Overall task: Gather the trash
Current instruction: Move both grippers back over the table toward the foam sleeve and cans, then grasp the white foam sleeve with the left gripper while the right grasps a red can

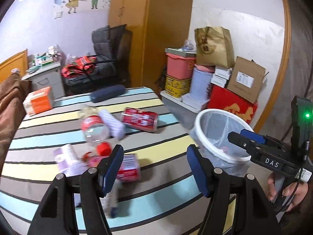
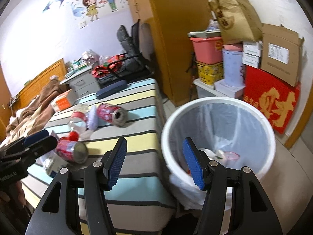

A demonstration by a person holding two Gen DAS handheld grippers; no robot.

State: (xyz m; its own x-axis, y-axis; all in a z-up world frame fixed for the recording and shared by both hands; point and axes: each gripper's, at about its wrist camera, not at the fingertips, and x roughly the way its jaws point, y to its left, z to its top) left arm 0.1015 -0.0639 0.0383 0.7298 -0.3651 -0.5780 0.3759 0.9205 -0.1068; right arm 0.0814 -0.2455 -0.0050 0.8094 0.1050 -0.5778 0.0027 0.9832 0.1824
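Cluttering striped bed [image 1: 156,176]: cans, bottle [image 1: 93,125].

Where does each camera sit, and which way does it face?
Left wrist: on the left gripper, facing the striped bed with cans; right gripper and a hand show at right.
Right wrist: on the right gripper, facing the trash bin beside the bed; left gripper shows at left.
Shared: bed, near can, bin, wardrobe.
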